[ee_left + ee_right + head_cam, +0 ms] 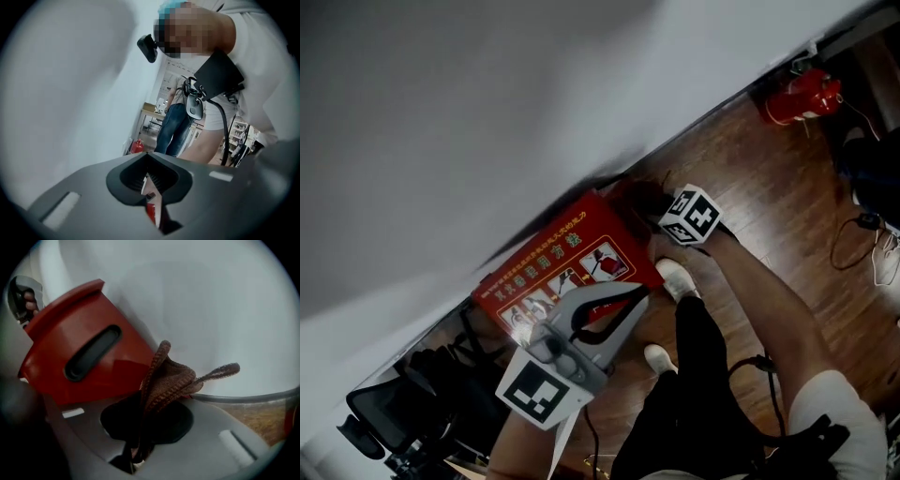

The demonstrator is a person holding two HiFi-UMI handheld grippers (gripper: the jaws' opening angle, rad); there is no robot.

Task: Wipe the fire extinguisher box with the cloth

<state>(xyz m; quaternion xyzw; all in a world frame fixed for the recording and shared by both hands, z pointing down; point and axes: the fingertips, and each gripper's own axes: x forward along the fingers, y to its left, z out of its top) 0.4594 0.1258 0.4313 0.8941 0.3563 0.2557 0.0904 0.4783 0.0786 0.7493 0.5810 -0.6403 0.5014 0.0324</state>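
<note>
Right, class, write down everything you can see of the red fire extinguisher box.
The fire extinguisher box is a red, hard-sided case, metal or plastic, I cannot tell which. Its front face carries a row of yellow lettering above white picture panels. One end has a dark oblong handle slot. It stands on the wooden floor, its back to the white wall. The brown cloth is bunched at the slotted end; actual contact isn't clear.
</note>
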